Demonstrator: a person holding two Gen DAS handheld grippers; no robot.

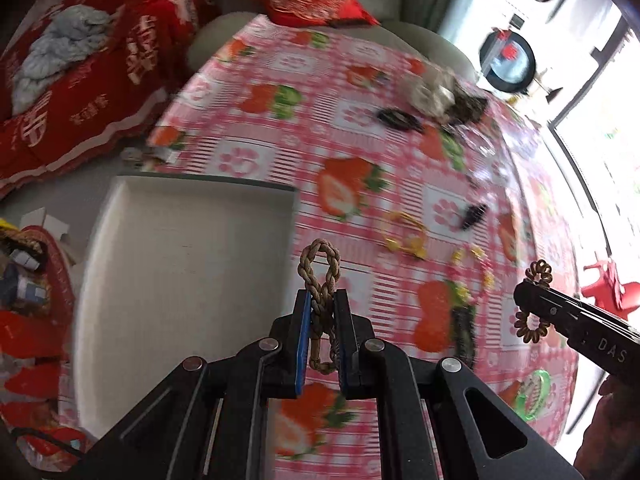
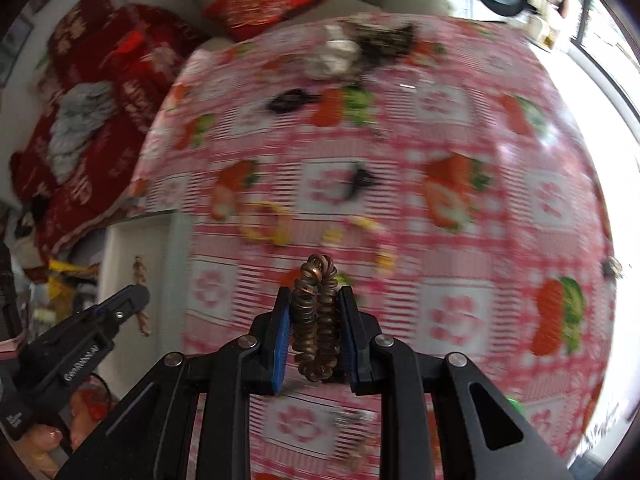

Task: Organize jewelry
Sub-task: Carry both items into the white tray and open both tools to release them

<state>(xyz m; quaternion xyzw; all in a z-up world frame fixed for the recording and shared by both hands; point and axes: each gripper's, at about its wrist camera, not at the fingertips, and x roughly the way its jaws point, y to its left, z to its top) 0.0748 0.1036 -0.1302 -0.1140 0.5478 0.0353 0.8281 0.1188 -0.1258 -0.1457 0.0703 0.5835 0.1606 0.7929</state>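
Note:
My left gripper [image 1: 322, 294] is shut on a braided brown rope hair tie [image 1: 319, 264], held above the table beside a white tray [image 1: 180, 264]. To its right, my right gripper [image 1: 524, 298] pinches a brown spiral coil hair tie [image 1: 538, 272]. In the right wrist view the right gripper [image 2: 315, 291] is shut on that coil tie [image 2: 314, 320], with its loop squeezed flat between the blue pads. The left gripper [image 2: 138, 296] shows at the lower left, and the braided tie [image 2: 140, 270] hangs over the tray [image 2: 128, 240].
On the pink strawberry tablecloth [image 1: 360, 60] lie a yellow bangle [image 1: 402, 234], a yellow bead bracelet [image 1: 476, 268], a black clip [image 1: 474, 214], a black hair tie [image 1: 400, 118], a green bangle [image 1: 534, 394] and a silver-and-dark pile [image 1: 440, 94]. Red bedding and a cushion lie beyond.

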